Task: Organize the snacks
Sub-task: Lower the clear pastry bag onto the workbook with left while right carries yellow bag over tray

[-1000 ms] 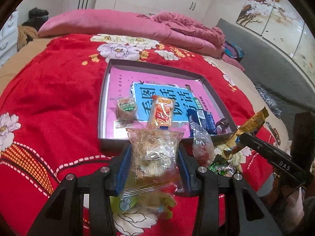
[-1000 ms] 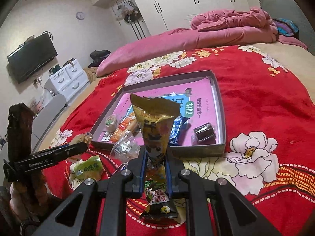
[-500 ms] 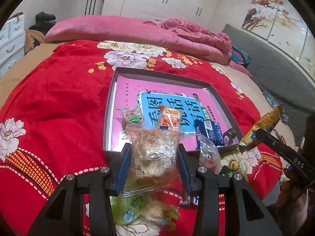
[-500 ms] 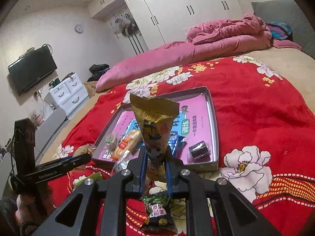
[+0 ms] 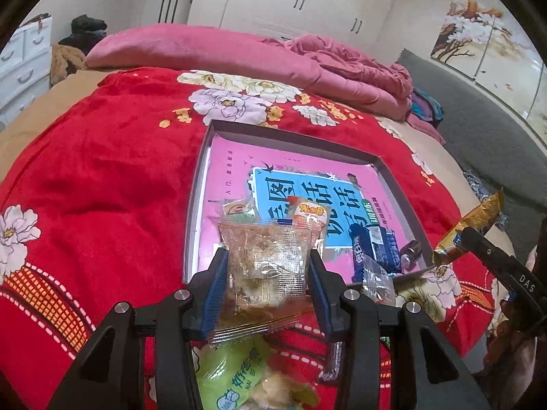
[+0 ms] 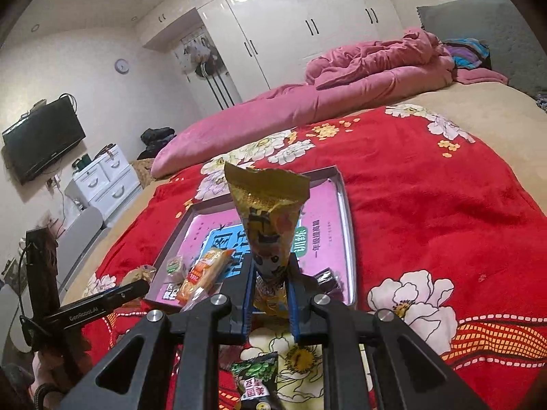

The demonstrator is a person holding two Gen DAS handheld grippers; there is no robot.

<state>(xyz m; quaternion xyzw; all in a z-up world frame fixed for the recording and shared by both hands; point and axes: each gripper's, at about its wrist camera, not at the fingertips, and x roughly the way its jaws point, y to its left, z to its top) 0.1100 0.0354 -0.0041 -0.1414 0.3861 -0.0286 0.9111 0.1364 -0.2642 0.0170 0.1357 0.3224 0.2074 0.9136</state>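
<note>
- A red flowered plush blanket (image 5: 102, 177) covers the bed; on it lies a shallow grey cardboard box tray (image 5: 200, 184) lined with a pink and blue booklet and holding several snacks.
- The left gripper (image 5: 266, 273) pinches a clear plastic packet of pale crisps (image 5: 265, 263) near the tray's front edge.
- The right gripper (image 6: 270, 294) clamps a golden foil cone-shaped snack (image 6: 268, 218) upright.
- To place well, each should reach over the wall before letting go, aiming at bare pink lining.
- Only the left view shows a green packet (image 5: 232, 376) underneath; only the right shows a dark green packet (image 6: 256, 379).
</note>
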